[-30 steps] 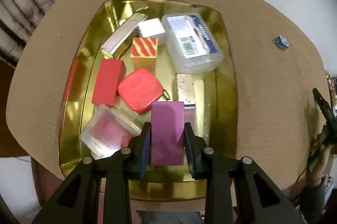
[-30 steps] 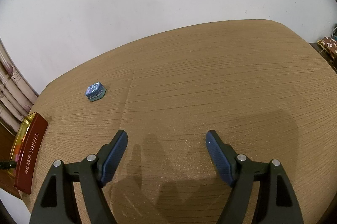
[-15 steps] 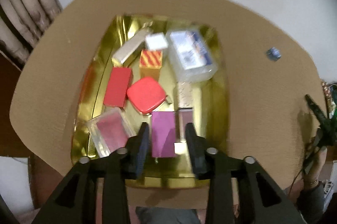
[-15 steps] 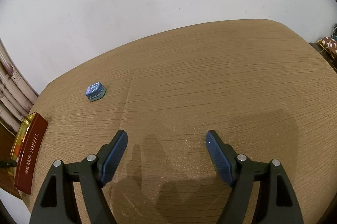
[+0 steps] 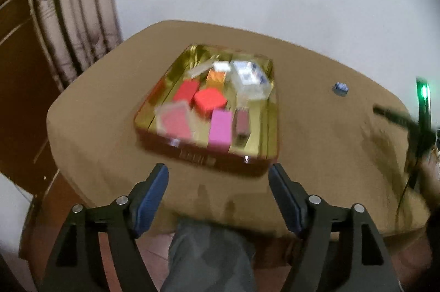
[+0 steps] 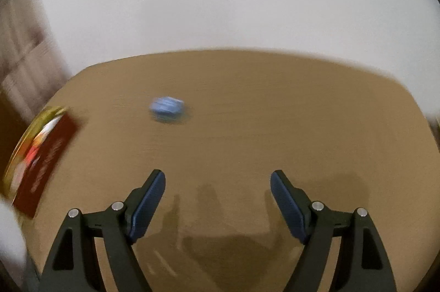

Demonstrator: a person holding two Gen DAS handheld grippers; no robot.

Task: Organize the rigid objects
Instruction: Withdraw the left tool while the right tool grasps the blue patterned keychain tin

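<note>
A gold tray (image 5: pixel 264 154) sits on the wooden table and holds several rigid items: a purple block (image 5: pixel 220 128) near its front, a red rounded case (image 5: pixel 209 99), a red block (image 5: pixel 185 90), a clear box with a pink insert (image 5: pixel 176 121) and a clear plastic box (image 5: pixel 249 79). My left gripper (image 5: pixel 218 182) is open and empty, pulled back from the tray near the table's front edge. A small blue object (image 6: pixel 167 109) lies alone on the table; it also shows in the left wrist view (image 5: pixel 340 88). My right gripper (image 6: pixel 217 187) is open and empty, short of it.
The tray's dark red side (image 6: pixel 44 165) shows at the left edge of the right wrist view. A curtain (image 5: pixel 74 17) hangs behind the table on the left. The other gripper's dark frame (image 5: pixel 412 127) is at the right of the left wrist view.
My left gripper let go of the purple block in the tray, opened wide and drew back and up. My right gripper moved left toward the small blue object, which now looks nearer.
</note>
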